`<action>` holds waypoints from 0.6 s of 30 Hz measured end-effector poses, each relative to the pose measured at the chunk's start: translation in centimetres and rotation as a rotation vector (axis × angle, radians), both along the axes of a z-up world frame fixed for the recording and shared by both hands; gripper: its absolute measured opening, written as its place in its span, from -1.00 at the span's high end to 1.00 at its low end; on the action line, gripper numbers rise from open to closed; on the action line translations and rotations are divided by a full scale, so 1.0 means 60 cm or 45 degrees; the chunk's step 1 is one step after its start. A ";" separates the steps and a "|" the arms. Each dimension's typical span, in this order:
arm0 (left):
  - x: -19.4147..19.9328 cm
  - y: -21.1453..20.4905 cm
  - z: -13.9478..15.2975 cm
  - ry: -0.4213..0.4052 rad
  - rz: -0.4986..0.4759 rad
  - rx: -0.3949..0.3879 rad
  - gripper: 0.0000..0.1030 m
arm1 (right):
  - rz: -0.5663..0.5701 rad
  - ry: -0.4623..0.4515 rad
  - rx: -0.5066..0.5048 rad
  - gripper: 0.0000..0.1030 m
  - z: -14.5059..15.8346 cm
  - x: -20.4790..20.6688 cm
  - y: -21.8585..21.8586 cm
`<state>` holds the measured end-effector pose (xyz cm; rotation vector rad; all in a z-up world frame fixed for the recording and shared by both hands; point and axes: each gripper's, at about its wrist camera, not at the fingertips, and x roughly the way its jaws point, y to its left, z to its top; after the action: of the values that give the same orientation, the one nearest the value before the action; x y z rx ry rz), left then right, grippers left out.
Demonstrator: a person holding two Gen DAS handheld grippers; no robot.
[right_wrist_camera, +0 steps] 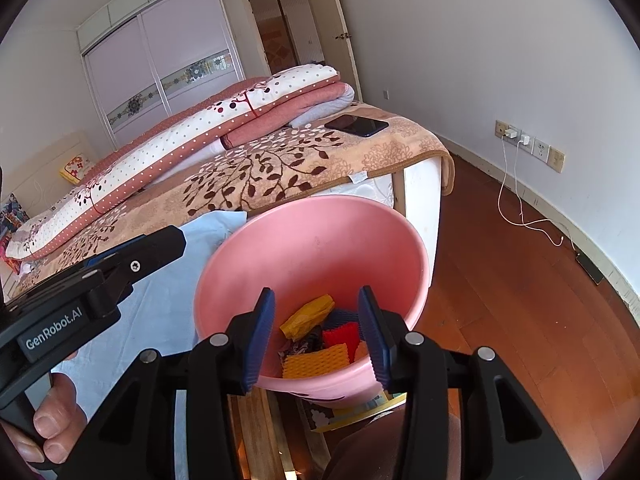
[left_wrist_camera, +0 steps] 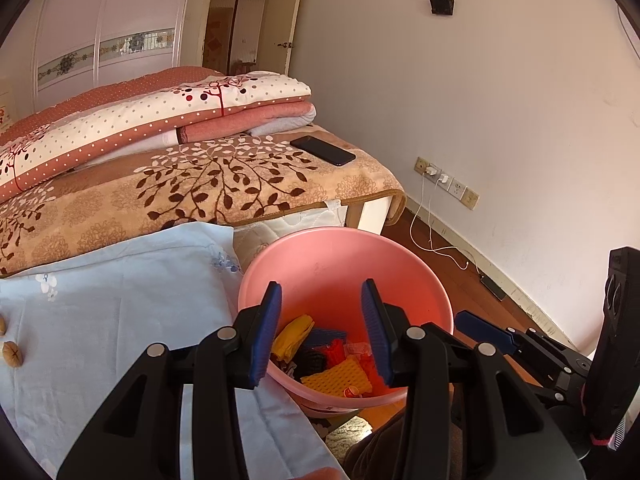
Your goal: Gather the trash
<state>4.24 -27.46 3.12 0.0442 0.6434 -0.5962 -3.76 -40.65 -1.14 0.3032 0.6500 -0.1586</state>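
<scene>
Both grippers — left gripper (left_wrist_camera: 322, 330), right gripper (right_wrist_camera: 316, 334) — hover over the pink bucket (right_wrist_camera: 248, 256) with jaws apart and empty; wrappers (right_wrist_camera: 314, 360) already lie inside. Two walnuts (left_wrist_camera: 12, 354) remain at far left on the blue cloth (left_wrist_camera: 120, 300) — likely still to collect.

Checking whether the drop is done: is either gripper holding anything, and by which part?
Nothing is held. The left gripper and right gripper are both open and empty above the pink bucket of trash.

Two black hand-held claws point forward and downward, side by side. The left claw (left_wrist_camera: 322, 330) has its blue pads apart with nothing gripped. The right claw (right_wrist_camera: 316, 334) is likewise parted and empty. A hand (right_wrist_camera: 48, 420) grips the left claw's handle.
</scene>
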 end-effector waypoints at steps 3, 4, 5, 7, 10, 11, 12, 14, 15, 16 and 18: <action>-0.008 0.009 0.008 -0.020 0.007 -0.011 0.19 | -0.002 -0.024 -0.019 -0.03 0.010 -0.010 0.009; -0.011 0.012 0.010 -0.029 0.011 -0.012 0.19 | -0.002 -0.029 -0.025 -0.04 0.013 -0.013 0.012; -0.014 0.015 0.012 -0.038 0.014 -0.012 0.19 | -0.001 -0.033 -0.031 -0.04 0.016 -0.015 0.015; -0.020 0.021 0.016 -0.050 0.020 -0.018 0.19 | 0.000 -0.039 -0.045 -0.06 0.022 -0.020 0.021; -0.028 0.030 0.021 -0.064 0.029 -0.027 0.19 | 0.001 -0.045 -0.061 -0.07 0.028 -0.028 0.030; -0.029 0.033 0.023 -0.071 0.034 -0.030 0.19 | 0.001 -0.047 -0.066 -0.08 0.030 -0.030 0.032; -0.031 0.036 0.024 -0.078 0.036 -0.033 0.19 | 0.000 -0.050 -0.071 -0.08 0.032 -0.033 0.035; -0.036 0.044 0.027 -0.087 0.042 -0.043 0.19 | -0.004 -0.056 -0.079 -0.09 0.036 -0.036 0.039; -0.037 0.048 0.029 -0.091 0.045 -0.047 0.19 | -0.007 -0.059 -0.083 -0.09 0.038 -0.039 0.042; -0.039 0.051 0.030 -0.095 0.049 -0.050 0.19 | -0.010 -0.063 -0.085 -0.09 0.039 -0.041 0.043; -0.043 0.058 0.033 -0.104 0.056 -0.055 0.19 | -0.018 -0.070 -0.089 -0.10 0.043 -0.044 0.046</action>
<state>1.66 -23.96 5.08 0.0144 0.5506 -0.5629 -6.38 -37.87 1.44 0.2439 0.5869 -0.1852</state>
